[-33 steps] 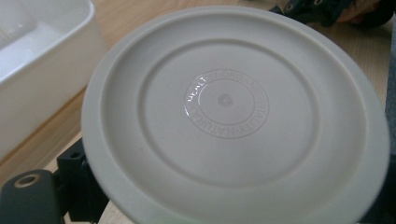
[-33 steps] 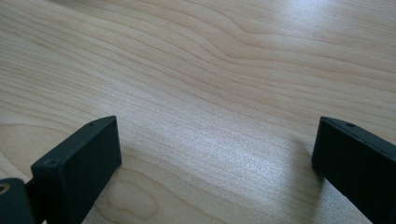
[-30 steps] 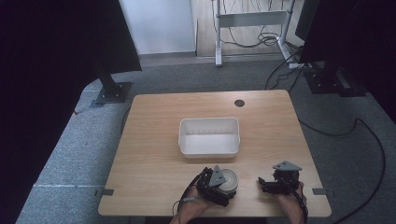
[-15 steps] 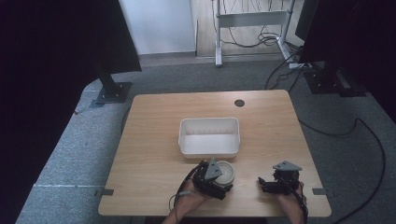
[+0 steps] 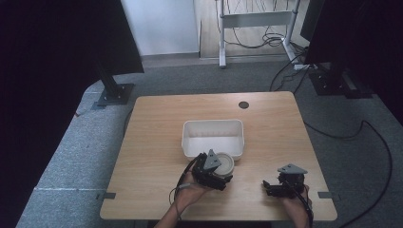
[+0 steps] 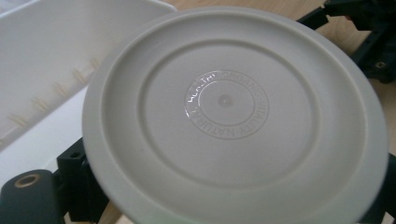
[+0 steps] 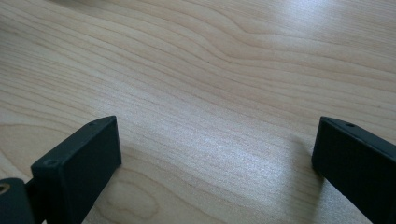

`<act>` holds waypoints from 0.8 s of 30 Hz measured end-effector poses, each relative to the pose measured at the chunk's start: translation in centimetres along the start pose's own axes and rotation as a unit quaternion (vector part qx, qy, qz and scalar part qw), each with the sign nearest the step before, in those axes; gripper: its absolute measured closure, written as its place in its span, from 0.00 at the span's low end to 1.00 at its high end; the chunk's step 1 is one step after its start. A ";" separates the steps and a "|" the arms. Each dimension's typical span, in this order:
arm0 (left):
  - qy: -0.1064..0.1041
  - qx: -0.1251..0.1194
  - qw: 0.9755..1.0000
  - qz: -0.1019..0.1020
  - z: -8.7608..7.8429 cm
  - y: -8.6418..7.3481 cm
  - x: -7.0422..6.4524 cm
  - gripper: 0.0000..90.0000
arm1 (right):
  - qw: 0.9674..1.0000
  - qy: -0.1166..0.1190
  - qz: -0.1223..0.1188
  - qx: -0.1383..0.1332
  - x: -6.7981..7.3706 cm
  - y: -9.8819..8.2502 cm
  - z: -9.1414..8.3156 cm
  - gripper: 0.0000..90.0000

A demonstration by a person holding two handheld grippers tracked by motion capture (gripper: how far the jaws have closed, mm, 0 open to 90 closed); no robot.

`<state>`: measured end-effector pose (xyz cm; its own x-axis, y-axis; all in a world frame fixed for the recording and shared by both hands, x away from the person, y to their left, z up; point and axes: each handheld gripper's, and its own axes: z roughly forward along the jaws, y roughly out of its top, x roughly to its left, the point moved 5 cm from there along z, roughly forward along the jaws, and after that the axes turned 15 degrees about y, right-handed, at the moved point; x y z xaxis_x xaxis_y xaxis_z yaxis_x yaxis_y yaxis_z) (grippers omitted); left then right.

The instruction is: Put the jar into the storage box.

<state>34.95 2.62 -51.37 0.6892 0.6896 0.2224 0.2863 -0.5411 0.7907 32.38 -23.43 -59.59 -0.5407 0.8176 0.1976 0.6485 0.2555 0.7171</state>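
Your left gripper [image 5: 223, 175] clamps the round pale lid [image 5: 225, 163], held just at the near edge of the white tray [image 5: 213, 137]; your right gripper [image 5: 269, 187] rests near-right on the table [image 5: 157, 142], jaws wide apart.

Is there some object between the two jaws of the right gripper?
No. In the right gripper view the jaws stand wide apart with bare wooden table between them.
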 end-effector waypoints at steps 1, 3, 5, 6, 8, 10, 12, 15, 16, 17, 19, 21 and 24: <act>0.002 0.000 1.000 -0.001 0.1 0.1 0.2 0.11 | 1.000 0.000 0.000 0.000 0.0 0.0 0.0 0.01; 0.005 0.000 1.000 -0.003 0.2 0.3 0.6 0.11 | 1.000 0.000 0.000 0.000 0.0 0.0 0.0 0.01; 0.008 -0.001 1.000 -0.004 0.3 0.5 0.9 0.11 | 1.000 0.000 0.000 0.000 0.0 0.0 0.0 0.01; 0.010 -0.001 1.000 -0.005 0.4 0.7 1.1 0.11 | 1.000 0.000 0.000 0.000 0.0 0.0 0.0 0.01; 0.013 -0.001 1.000 -0.006 0.6 0.8 1.4 0.11 | 1.000 0.000 0.000 0.000 0.0 0.0 0.0 0.01; 0.016 -0.001 1.000 -0.007 0.9 0.9 1.6 0.11 | 1.000 0.000 0.000 0.000 0.0 0.0 0.0 0.01; 0.020 -0.001 1.000 -0.007 1.1 1.0 1.9 0.11 | 1.000 0.000 0.000 0.000 0.0 0.0 0.0 0.01; 0.025 -0.002 1.000 -0.007 1.4 1.2 2.2 0.11 | 1.000 0.000 0.000 0.000 0.0 0.0 0.0 0.01; 0.028 -0.003 1.000 -0.008 1.5 1.3 2.3 0.11 | 1.000 0.000 0.000 0.000 0.0 0.0 0.0 0.01; 0.029 -0.004 1.000 -0.009 1.6 1.5 2.4 0.11 | 1.000 0.000 0.000 0.000 0.0 0.0 0.0 0.01; 0.031 -0.005 0.999 -0.011 1.8 1.7 2.7 0.11 | 1.000 0.000 0.000 0.000 0.0 0.0 0.0 0.01; 0.033 -0.005 0.999 -0.014 2.0 2.0 3.0 0.11 | 1.000 0.000 0.000 0.000 0.0 0.0 0.0 0.01; 0.039 -0.005 0.999 -0.015 2.3 2.3 3.4 0.11 | 1.000 0.000 0.000 0.000 0.0 0.0 0.0 0.01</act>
<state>39.50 2.65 -50.06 0.6260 0.7413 0.2420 0.2991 -0.5148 0.8034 32.38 -23.43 -59.59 -0.5407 0.8177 0.1977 0.6487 0.2556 0.7169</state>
